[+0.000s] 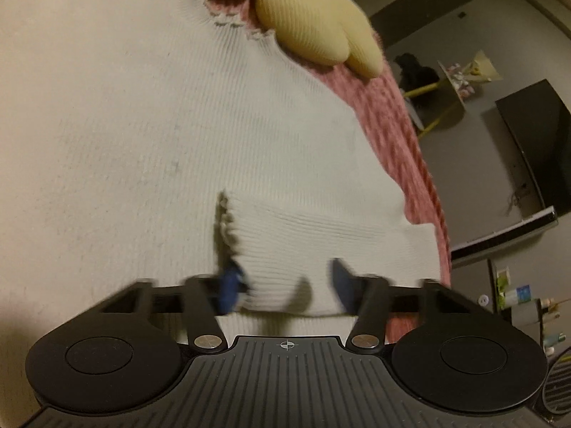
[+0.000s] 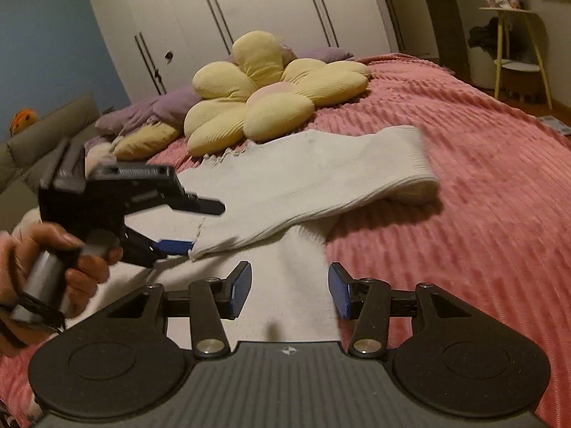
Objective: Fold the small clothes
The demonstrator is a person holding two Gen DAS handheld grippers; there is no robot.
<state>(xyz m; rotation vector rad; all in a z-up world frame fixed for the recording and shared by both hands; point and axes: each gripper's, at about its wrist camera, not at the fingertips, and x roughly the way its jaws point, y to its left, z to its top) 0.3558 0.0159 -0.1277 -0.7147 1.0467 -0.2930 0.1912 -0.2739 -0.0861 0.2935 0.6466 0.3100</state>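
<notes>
A cream ribbed knit top [image 1: 142, 125] lies spread on the pink bedspread [image 1: 399, 114]; it also shows in the right wrist view [image 2: 303, 178]. One sleeve [image 2: 357, 164] is folded across the body. My left gripper [image 1: 285, 285] stands open, its blue pads either side of the sleeve's cuff [image 1: 285, 249], which lies between them. In the right wrist view the left gripper [image 2: 192, 228] sits at the cuff's edge, held by a hand. My right gripper [image 2: 289, 290] is open and empty, just above the top's lower part.
A yellow flower-shaped cushion [image 2: 264, 96] and purple pillows [image 2: 157, 107] lie at the head of the bed. White wardrobes [image 2: 249, 7] stand behind. A small yellow-legged side table [image 2: 514, 35] stands at the right, and a dark cabinet [image 1: 535, 142] beside the bed.
</notes>
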